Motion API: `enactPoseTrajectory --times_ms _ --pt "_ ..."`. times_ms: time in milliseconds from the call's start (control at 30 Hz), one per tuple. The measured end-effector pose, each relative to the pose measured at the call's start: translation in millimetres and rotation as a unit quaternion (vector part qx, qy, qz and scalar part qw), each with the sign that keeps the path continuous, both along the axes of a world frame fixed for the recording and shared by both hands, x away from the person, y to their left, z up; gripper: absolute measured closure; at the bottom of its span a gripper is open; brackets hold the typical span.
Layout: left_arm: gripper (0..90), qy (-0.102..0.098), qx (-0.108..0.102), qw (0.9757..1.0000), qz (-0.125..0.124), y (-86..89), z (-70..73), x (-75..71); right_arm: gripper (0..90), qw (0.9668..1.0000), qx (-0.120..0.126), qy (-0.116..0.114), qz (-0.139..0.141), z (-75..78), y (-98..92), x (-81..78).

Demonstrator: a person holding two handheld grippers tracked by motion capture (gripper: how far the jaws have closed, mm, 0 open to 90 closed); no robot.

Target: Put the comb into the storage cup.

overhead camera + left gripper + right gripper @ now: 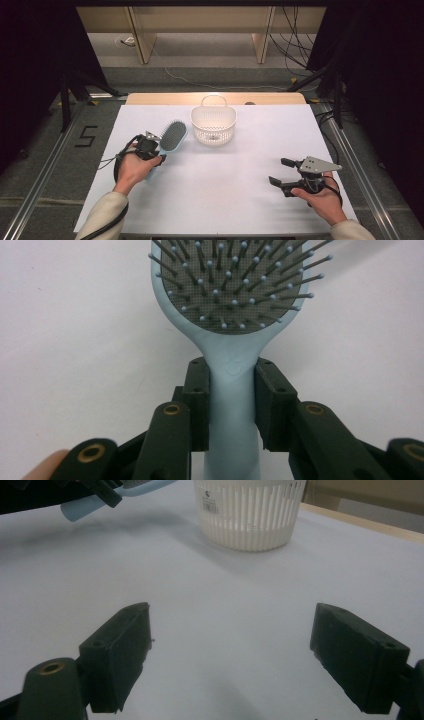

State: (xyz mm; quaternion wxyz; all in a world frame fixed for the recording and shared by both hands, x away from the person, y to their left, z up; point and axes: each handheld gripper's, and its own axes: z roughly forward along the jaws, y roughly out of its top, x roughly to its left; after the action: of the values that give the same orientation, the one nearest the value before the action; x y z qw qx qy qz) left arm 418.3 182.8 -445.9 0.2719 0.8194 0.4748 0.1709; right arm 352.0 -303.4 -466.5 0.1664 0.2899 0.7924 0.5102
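A light blue hairbrush (171, 137) with a dark bristle pad is held above the white table, bristles facing up, left of the basket. My left gripper (152, 152) is shut on the hairbrush's handle (232, 405), just below the head, both black pads pressing its sides. A white slatted basket (213, 123) with a handle stands upright at the table's far middle; it looks empty. At the near right, my right gripper (280, 171) hovers over the table with its jaws wide apart and nothing between them, pointing toward the basket (250, 512).
The white table top (225, 190) ends in a wooden strip (215, 98) at the far side. Dark stands and cables lie on the floor at both sides. A floor marking reading 5 (86, 135) lies to the left.
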Motion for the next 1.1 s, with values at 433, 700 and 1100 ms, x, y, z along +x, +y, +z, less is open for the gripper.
enactPoseTrajectory --times_ms 433,700,1100 --pt "70.0 -0.045 -0.026 0.9986 0.0 7.1 -0.9 -0.6 17.5 1.0 0.0 0.0 0.001 -0.1 0.1 0.0" --pt "70.0 -0.072 -0.028 0.997 0.0 7.5 2.4 -2.1 17.5 1.0 0.0 0.0 0.001 0.0 0.1 -0.1" --pt "70.0 -0.099 -0.039 0.9943 0.008 9.1 6.3 -2.9 17.5 1.0 0.0 0.001 0.0 -0.3 -0.1 0.0"
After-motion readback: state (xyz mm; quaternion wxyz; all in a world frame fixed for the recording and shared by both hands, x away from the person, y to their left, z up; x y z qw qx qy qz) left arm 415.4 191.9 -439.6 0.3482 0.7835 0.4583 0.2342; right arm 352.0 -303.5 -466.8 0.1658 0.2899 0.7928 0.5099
